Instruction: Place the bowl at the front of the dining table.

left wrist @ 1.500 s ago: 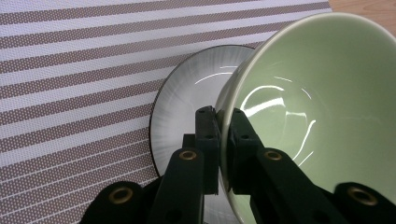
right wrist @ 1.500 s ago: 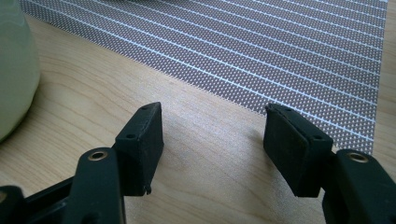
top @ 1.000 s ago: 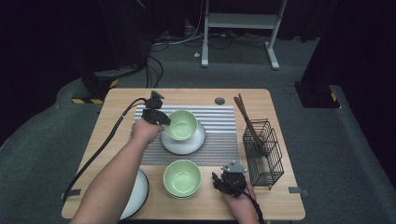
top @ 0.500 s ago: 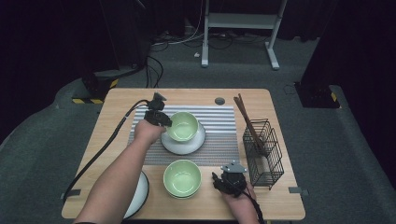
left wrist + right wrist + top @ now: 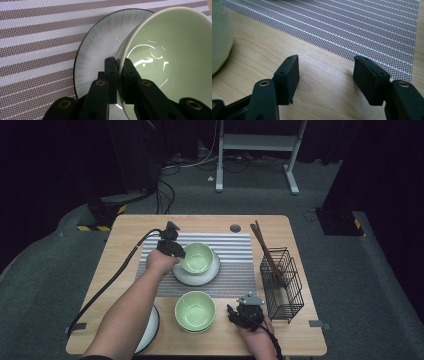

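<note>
A pale green bowl (image 5: 198, 257) is over a white plate (image 5: 196, 276) on the striped mat (image 5: 235, 251). My left gripper (image 5: 176, 249) is shut on the bowl's left rim. In the left gripper view one jaw is outside and one inside the bowl (image 5: 170, 55), with the plate (image 5: 100, 47) beneath it and my left gripper (image 5: 120, 62) pinching the wall. A second green bowl (image 5: 195, 310) stands on the wood nearer the front. My right gripper (image 5: 239, 316) rests on the table just right of it, open. In the right gripper view, my right gripper (image 5: 327, 67) has bare wood between its jaws.
A black wire basket (image 5: 283, 287) with brown chopsticks (image 5: 264, 247) stands at the right edge. Another white plate (image 5: 151, 327) lies at the front left, partly under the forearm. The second bowl's side (image 5: 219, 37) and the mat (image 5: 367, 27) appear in the right gripper view.
The left hand with the bowl has shifted very slightly toward the near side. The right gripper has kept still.
</note>
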Demonstrator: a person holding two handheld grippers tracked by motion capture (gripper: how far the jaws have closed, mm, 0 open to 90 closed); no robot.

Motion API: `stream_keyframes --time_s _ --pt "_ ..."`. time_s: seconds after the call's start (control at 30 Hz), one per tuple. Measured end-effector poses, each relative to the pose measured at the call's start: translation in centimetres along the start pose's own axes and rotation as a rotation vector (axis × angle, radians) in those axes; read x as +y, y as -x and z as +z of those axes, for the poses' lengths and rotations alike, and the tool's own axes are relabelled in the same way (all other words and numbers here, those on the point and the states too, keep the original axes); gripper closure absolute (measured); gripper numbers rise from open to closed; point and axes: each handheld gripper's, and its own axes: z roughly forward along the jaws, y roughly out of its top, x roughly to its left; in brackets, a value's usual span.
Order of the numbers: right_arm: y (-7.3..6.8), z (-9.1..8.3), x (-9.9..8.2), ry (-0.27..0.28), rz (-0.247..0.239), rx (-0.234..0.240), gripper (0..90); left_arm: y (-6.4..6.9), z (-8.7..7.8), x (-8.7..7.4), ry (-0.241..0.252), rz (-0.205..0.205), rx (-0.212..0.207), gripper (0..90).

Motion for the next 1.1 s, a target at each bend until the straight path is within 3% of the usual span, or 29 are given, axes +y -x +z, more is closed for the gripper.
stream_keyframes --time_s 0.03,0.1,0.23,0.3,0.33,0.47,0.5,0.6,0.8,0.83,1.1 --pt "0.00 0.00 0.00 0.000 0.000 0.000 37.4 0.09 0.07 0.01 0.004 -0.024 -0.004 84.8" --pt "0.00 0.00 0.00 0.000 0.000 0.000 37.4 0.01 0.12 0.04 0.000 -0.032 -0.008 84.8" --pt "0.00 0.00 0.00 0.000 0.000 0.000 37.4 -0.27 0.21 0.03 -0.009 0.001 0.005 84.5" --pt "0.00 0.00 0.00 0.000 0.000 0.000 37.4 -0.26 0.35 0.04 -0.004 -0.024 -0.003 84.5" --pt "0.00 0.00 0.00 0.000 0.000 0.000 37.4 -0.36 0.34 0.04 -0.007 -0.011 -0.002 84.5" --pt "0.00 0.00 0.00 0.000 0.000 0.000 37.4 -0.18 0.47 0.00 0.004 -0.037 -0.003 84.5" --pt "0.00 0.00 0.00 0.000 0.000 0.000 37.4 -0.29 0.45 0.00 0.003 -0.016 0.002 84.5" --pt "0.00 0.00 0.00 0.000 0.000 0.000 37.4 -0.25 0.46 -0.04 0.007 -0.008 0.007 84.5" --pt "0.00 0.00 0.00 0.000 0.000 0.000 37.4 -0.24 0.53 -0.08 0.009 -0.007 0.010 84.5" --pt "0.01 0.00 0.00 0.000 -0.001 0.000 37.4 -0.10 0.59 -0.11 0.018 -0.026 0.006 84.5" --pt "0.01 0.00 0.00 0.000 -0.001 0.000 37.4 -0.20 0.55 -0.11 0.015 -0.007 0.012 84.4"
